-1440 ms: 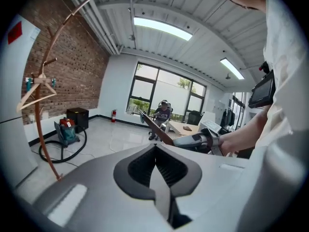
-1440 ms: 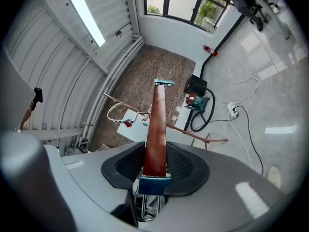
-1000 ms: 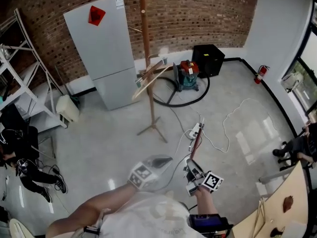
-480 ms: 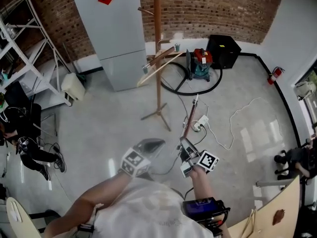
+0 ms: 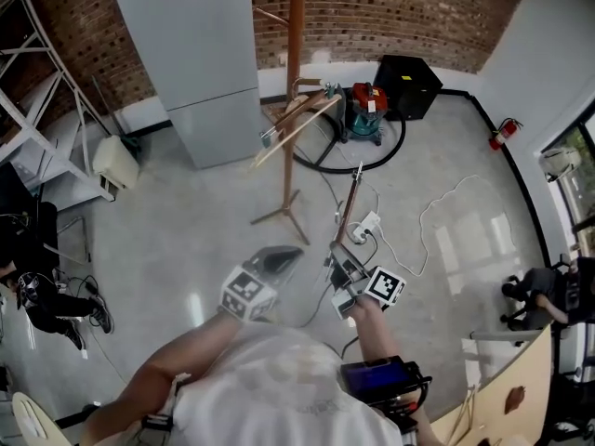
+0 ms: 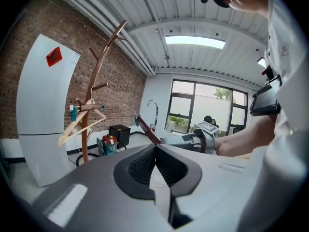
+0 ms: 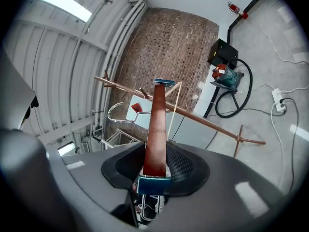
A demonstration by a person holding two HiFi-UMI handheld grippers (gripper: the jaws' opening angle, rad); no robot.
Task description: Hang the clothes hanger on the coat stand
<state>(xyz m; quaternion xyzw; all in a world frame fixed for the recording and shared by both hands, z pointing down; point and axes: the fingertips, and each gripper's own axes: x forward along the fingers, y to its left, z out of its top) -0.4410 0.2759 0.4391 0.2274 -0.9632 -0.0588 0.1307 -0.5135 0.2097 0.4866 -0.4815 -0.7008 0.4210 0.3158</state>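
The wooden coat stand (image 5: 295, 82) rises in front of the brick wall, and a pale wooden hanger (image 5: 296, 126) hangs on one of its pegs. My right gripper (image 5: 346, 275) is shut on the lower end of a dark red-brown clothes hanger (image 5: 350, 204), which points up toward the stand's base. In the right gripper view the hanger's bar (image 7: 157, 124) runs out from between the pads of the right gripper (image 7: 155, 166), its metal hook (image 7: 120, 114) curving left. My left gripper (image 5: 270, 263) is shut and empty beside it. The left gripper (image 6: 155, 154) faces the stand (image 6: 87, 115).
A grey fridge (image 5: 200, 63) stands left of the stand. A red and teal vacuum cleaner (image 5: 365, 110) with its black hose and a black box (image 5: 407, 84) sit behind it. A power strip (image 5: 367, 223) and cables lie on the floor. White shelving (image 5: 37, 110) stands far left.
The right gripper has carried the dark hanger a little closer to the stand's base. The head view has shifted. Both grippers stay shut.
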